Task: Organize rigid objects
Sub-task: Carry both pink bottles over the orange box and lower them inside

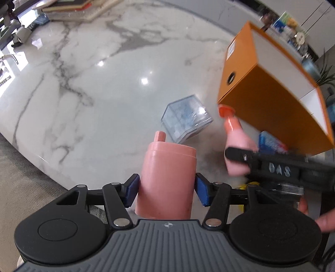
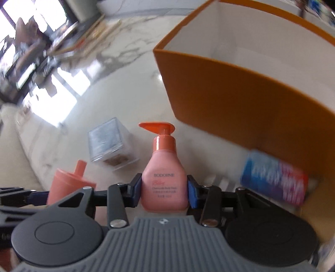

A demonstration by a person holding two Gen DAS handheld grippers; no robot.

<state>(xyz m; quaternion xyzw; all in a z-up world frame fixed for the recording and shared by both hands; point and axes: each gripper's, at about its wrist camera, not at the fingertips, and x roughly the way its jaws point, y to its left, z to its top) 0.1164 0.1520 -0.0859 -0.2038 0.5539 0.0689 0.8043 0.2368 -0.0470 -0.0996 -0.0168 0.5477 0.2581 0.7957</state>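
Observation:
A plain pink cylinder bottle [image 1: 165, 177] with a short spout stands between the blue pads of my left gripper [image 1: 167, 190], and both pads rest against its sides. In the right wrist view a pink pump bottle [image 2: 163, 186] with an orange pump head sits in my right gripper [image 2: 164, 190], its pads pressed on both flanks. The left wrist view shows that pump bottle [image 1: 234, 136] to the right, with a black finger of the right gripper across it. The cylinder bottle [image 2: 69, 182] appears at lower left of the right wrist view. Both bottles stand on the white marble table [image 1: 104, 83].
An open orange box [image 2: 230, 100] with a white inside stands just right of the bottles, also visible as the orange box [image 1: 261, 83]. A clear cube container [image 1: 186, 119] lies behind them. A blue and red tube [image 2: 274, 180] lies against the box. Books [image 1: 69, 10] are stacked far back.

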